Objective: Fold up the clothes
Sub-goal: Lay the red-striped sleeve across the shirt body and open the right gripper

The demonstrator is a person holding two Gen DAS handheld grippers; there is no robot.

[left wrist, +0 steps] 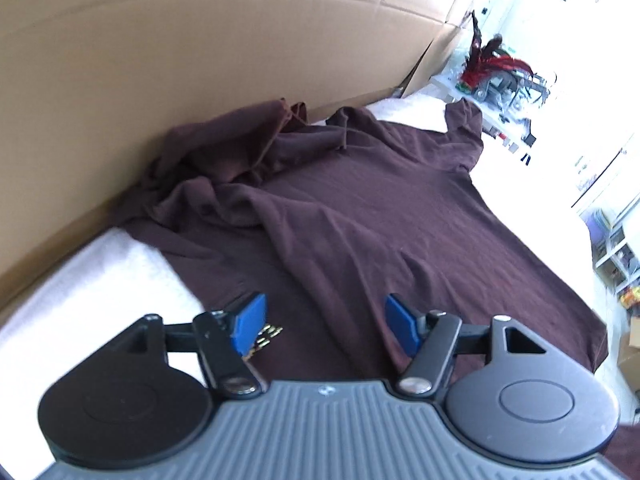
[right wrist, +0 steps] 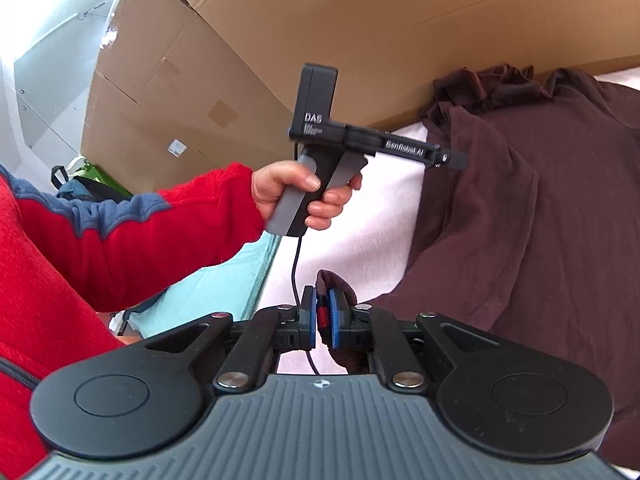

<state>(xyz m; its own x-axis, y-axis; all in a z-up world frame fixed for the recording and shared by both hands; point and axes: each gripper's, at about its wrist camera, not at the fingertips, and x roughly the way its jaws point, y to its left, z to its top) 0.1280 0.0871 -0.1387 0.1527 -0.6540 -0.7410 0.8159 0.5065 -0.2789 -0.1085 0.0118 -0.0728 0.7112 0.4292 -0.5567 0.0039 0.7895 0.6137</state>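
A dark brown shirt [left wrist: 360, 208] lies spread on a white cloth-covered surface [left wrist: 100, 280], bunched at its far end against a cardboard wall. My left gripper [left wrist: 326, 322] is open and empty, hovering just above the shirt's near part. In the right wrist view the shirt [right wrist: 540, 220] fills the right side. My right gripper [right wrist: 326, 312] is shut on a corner of the shirt [right wrist: 334, 280], which sticks up between the blue pads. The left gripper [right wrist: 452, 158] shows there too, held by a hand in a red sleeve, its tips over the shirt's edge.
A tall cardboard wall [left wrist: 200, 60] borders the far side of the surface, also in the right wrist view [right wrist: 400, 20]. The person's red-sleeved arm [right wrist: 140, 232] reaches in from the left. A cable [right wrist: 296, 272] hangs from the left gripper. Shelves and clutter [left wrist: 500, 76] stand beyond.
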